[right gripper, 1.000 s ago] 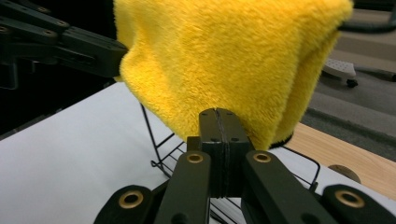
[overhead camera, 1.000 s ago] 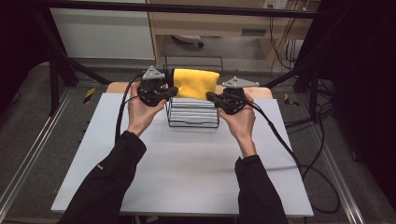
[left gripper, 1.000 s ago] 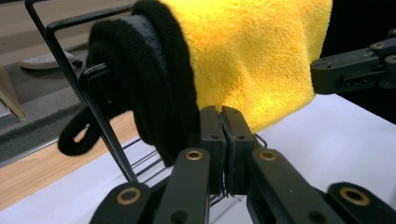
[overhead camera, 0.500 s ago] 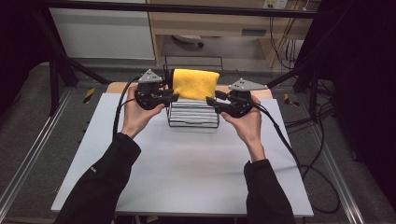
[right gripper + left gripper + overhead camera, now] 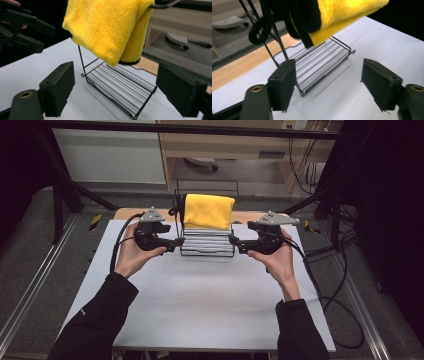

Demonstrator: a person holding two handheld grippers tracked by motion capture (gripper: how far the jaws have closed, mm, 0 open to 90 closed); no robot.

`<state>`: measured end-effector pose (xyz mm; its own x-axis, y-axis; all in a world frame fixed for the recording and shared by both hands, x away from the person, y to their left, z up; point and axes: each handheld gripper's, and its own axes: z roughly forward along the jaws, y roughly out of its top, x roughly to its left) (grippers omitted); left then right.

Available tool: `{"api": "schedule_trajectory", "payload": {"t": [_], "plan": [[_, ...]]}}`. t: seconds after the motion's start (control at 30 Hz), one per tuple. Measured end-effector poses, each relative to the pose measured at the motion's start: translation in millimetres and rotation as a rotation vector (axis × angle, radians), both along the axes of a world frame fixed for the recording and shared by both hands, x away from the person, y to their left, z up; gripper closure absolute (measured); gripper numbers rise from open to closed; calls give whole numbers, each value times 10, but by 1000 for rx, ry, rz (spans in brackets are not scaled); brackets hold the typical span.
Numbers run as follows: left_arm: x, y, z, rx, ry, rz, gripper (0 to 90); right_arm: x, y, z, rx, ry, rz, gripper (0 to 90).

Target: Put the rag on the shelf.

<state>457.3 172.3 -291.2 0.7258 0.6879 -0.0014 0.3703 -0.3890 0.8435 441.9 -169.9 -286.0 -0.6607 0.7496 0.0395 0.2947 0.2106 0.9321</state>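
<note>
Both tools have drawn apart: left tool (image 5: 176, 243) at 9 o'clock, right tool (image 5: 234, 243) at 3 o'clock of the wire rack (image 5: 207, 245), jaws open, white desk (image 5: 200, 295) around.

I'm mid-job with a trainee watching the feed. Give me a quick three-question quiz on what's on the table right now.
1. True or false: the left hand-held gripper is shut on the black wire rack.
2. Where is the fluffy yellow microfibre cloth? A) flat on the white table top B) draped over the rack's top bar C) held in the right hand-held gripper
3. Fill in: the two grippers sit on ____ sides of the rack.

Key:
1. False; its jaws stand apart, beside the rack's base.
2. B
3. opposite
</note>
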Motion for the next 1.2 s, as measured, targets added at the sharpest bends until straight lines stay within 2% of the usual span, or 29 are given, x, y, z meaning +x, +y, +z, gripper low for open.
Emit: {"api": "schedule_trajectory", "payload": {"t": [0.07,0.3,0.5,0.73,0.83,1.2], "plan": [[-32,37,-48,-7,5,-6,235,-22,-29,-34,-7,30,-2,127],[-163,184,-286,1,23,-24,111,-108,-159,-212,1,70,-19,66],[-279,329,-544,17,39,-15,54,-168,-276,-440,8,111,-28,59],[-414,503,-830,13,65,-4,38,-261,-348,-767,-10,148,-31,53],[-467,574,-949,-3,76,6,38,-297,-379,-897,-13,163,-32,54],[-611,821,-1273,-2,100,17,53,-432,-538,-1253,-59,211,-28,43]]}}
